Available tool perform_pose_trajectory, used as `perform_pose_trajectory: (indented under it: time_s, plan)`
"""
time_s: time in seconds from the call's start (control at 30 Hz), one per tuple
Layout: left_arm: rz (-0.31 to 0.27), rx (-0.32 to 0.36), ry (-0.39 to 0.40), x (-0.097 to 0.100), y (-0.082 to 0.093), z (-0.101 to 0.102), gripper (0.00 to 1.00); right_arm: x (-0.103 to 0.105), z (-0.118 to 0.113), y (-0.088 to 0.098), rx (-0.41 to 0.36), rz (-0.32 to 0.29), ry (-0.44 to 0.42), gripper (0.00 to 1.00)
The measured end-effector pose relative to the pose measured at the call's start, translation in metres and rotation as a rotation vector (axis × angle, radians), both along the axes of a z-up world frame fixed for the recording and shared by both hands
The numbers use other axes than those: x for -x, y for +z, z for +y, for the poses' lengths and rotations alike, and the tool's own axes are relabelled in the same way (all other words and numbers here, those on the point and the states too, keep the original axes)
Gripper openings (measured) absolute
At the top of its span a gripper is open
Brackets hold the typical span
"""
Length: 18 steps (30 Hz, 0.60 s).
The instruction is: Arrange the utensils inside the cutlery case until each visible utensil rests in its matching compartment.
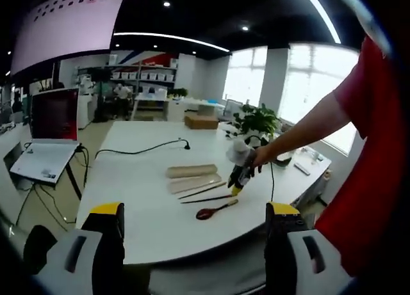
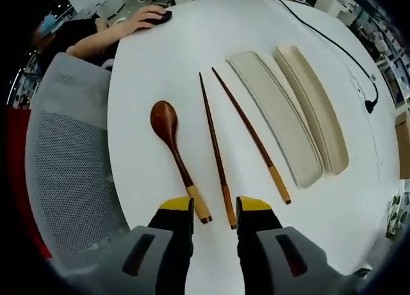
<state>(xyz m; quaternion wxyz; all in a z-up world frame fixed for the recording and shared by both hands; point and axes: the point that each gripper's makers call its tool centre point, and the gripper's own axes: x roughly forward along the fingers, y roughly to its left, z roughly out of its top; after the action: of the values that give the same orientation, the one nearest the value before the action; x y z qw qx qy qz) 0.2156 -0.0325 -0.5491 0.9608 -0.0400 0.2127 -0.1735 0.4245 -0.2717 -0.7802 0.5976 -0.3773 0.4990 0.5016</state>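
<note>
In the left gripper view, the left gripper [image 1: 195, 221] hangs back from the white table [image 1: 141, 212], jaws spread wide with nothing between them; out on the table the right gripper [image 1: 238, 180] hovers just above the wooden spoon [image 1: 216, 210], beside the two case halves [image 1: 192, 177]. In the right gripper view, the right gripper [image 2: 214, 208] is partly open and empty, its tips astride the pale end of the near chopstick [image 2: 215, 151]. The spoon [image 2: 177, 154], both chopsticks and the case tray [image 2: 277, 114] lie roughly parallel, handle ends toward the gripper. The sticks look light, stiff and thin, likely to roll; pinching near the pale handle end seems safest.

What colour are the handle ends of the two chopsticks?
Light tan, on dark brown chopsticks; clearest in the right gripper view.
</note>
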Motion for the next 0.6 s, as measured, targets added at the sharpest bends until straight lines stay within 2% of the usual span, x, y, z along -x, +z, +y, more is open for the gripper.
perform_pose_trajectory:
  time_s: [0.17,0.37,0.6]
  plan:
    - [-0.004,-0.029,0.005,-0.001,0.002,0.004,0.92,-0.001,0.000,-0.006,0.024,-0.005,0.017,0.20]
    - [-0.009,-0.024,0.040,-0.003,0.005,0.011,0.92,-0.004,0.009,-0.011,0.030,-0.005,0.030,0.18]
    - [0.012,-0.029,0.046,-0.005,-0.001,0.011,0.92,-0.012,0.016,-0.018,0.025,-0.016,0.042,0.16]
